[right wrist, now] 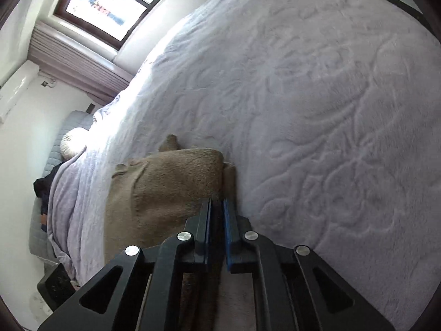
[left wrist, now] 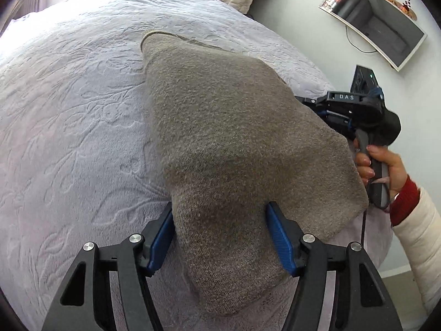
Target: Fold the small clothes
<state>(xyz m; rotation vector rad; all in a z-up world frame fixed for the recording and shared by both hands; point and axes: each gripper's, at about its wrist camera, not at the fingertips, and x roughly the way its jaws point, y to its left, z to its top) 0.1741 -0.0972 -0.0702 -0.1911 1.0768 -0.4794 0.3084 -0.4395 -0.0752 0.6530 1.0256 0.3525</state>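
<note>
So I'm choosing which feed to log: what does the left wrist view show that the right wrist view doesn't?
Left only: the mirror on the wall, the person's hand, and the open left hand-held gripper around the cloth.
Right only: the window, and the right hand-held gripper nearly shut on the cloth's edge.
Both: the brown cloth on the bedspread.

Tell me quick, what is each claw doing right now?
Left gripper: jaws apart, the brown knit garment bunched between them; a firm grip cannot be told.
Right gripper: shut on the garment's edge.
</note>
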